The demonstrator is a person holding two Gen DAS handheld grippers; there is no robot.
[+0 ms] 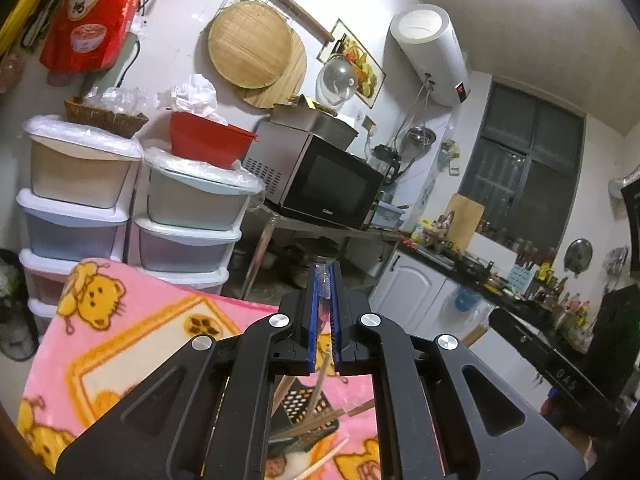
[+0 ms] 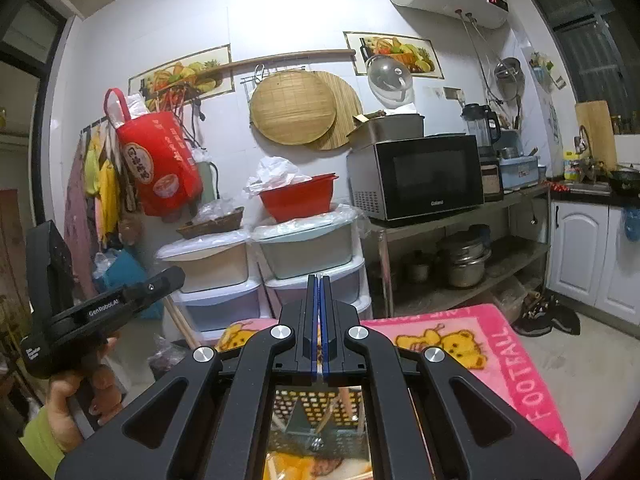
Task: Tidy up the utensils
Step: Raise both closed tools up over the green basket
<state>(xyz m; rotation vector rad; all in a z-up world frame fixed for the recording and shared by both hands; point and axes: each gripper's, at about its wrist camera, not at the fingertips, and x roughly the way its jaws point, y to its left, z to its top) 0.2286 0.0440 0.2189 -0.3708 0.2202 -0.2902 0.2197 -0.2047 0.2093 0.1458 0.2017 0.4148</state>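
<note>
A black perforated utensil holder (image 1: 306, 408) rests on a pink bear-print blanket (image 1: 132, 320), below and behind my left gripper (image 1: 324, 280). Several wooden chopsticks (image 1: 316, 420) stick out of the holder, and one more lies loose on the blanket. The left gripper's blue pads are closed on a thin clear piece (image 1: 323, 282) that I cannot identify. My right gripper (image 2: 319, 280) is shut with nothing between its fingers. Under its frame I see the same holder (image 2: 316, 404) with chopsticks inside. A hand (image 2: 72, 400) holds the left gripper (image 2: 176, 274) at the left edge.
Stacked plastic drawers (image 2: 224, 280) with a red basin (image 2: 298, 196) on top stand against the wall ahead. A microwave (image 2: 420, 176) sits on a metal shelf holding pots (image 2: 464, 260). White cabinets (image 2: 580, 248) and shoes (image 2: 548, 316) are at the right.
</note>
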